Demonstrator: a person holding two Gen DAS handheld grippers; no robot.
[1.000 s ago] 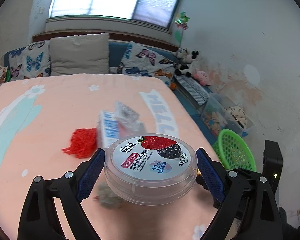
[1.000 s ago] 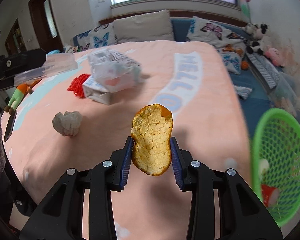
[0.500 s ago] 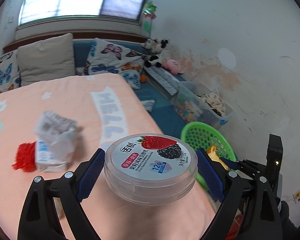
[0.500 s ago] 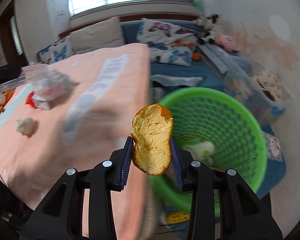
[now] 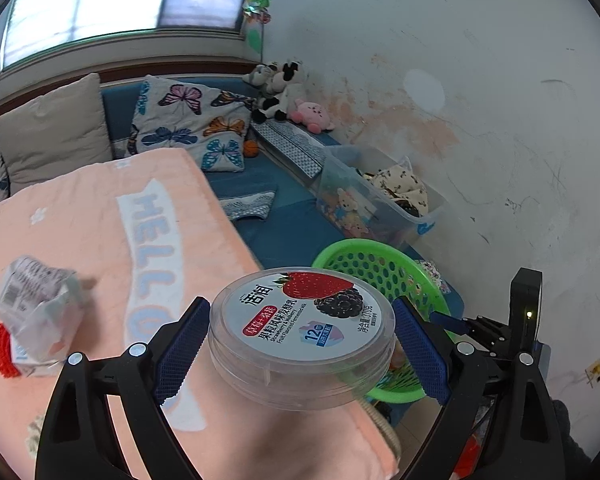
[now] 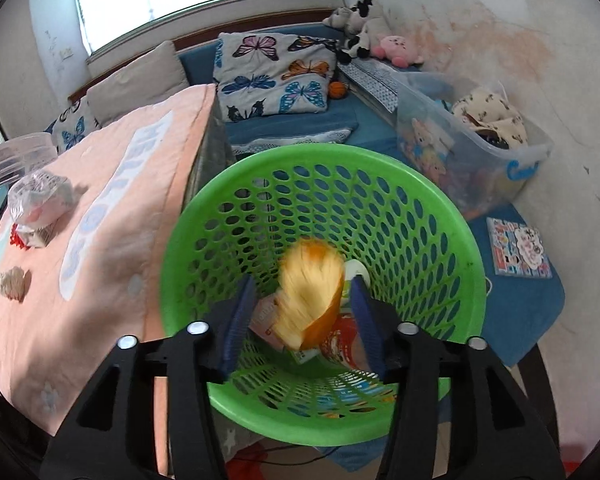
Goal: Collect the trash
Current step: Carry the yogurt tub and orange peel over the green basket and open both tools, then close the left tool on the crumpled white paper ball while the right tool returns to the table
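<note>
Two grippers are busy: the left gripper clamps a yogurt tub by its rim above the bed edge, light, stiff and probably slippery. Over the green basket, the right gripper stands spread, its orange peel blurred between the jaws, apparently dropping.

Materials / finishes

Yogurt tub: clear glossy plastic, smooth printed film lid. Left gripper and right gripper: matt black plastic arms with metal screw heads, blue finely ridged pads. Basket: glossy green perforated plastic. Orange peel: pale rough pith, motion-blurred. Blanket: soft matt peach fleece. Storage bin: translucent smooth plastic. Wrapper: crinkled clear film. Wall: matt, scuffed, stained paint.
</note>
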